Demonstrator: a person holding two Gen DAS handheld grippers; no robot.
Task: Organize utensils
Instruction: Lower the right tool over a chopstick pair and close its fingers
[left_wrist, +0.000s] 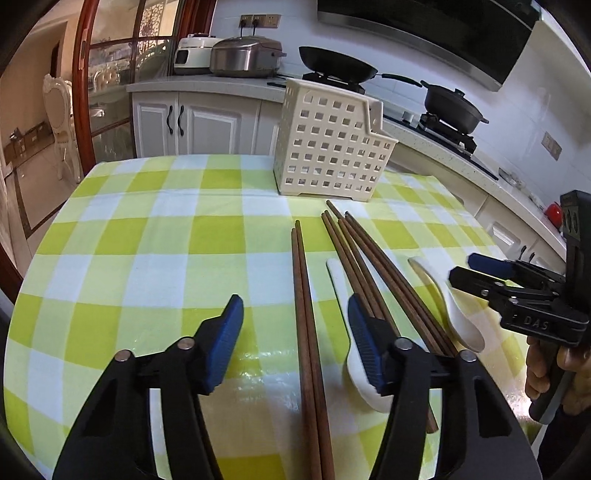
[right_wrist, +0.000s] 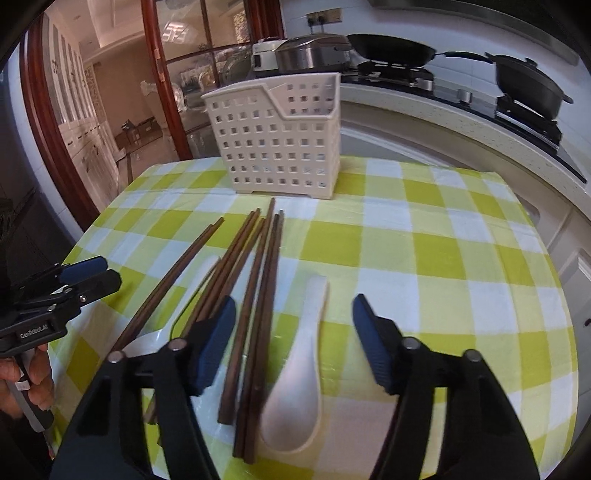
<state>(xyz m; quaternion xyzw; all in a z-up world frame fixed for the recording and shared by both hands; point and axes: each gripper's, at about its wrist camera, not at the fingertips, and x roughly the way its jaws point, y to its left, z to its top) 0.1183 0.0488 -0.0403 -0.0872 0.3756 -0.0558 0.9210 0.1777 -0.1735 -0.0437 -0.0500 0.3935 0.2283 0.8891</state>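
Observation:
Several brown wooden chopsticks lie on the green checked tablecloth: one pair (left_wrist: 306, 332) lies between my left gripper's (left_wrist: 295, 332) open fingers, and a bundle (left_wrist: 373, 266) lies just to its right. My right gripper (right_wrist: 293, 332) is open above a white ceramic spoon (right_wrist: 299, 369), with chopsticks (right_wrist: 258, 295) beside it. A second white spoon (left_wrist: 454, 314) lies right of the bundle, and another (left_wrist: 354, 354) lies partly under my left gripper's right finger. A cream perforated utensil holder (left_wrist: 328, 147) stands upright at the table's far side; it also shows in the right wrist view (right_wrist: 280, 147).
The table's far edge (left_wrist: 184, 157) meets white kitchen cabinets (left_wrist: 199, 122). A counter behind carries rice cookers (left_wrist: 243, 55), a black wok (left_wrist: 336, 64) and a pot (left_wrist: 450, 107) on a stove. A glass door with a red frame (left_wrist: 83, 74) stands at the left.

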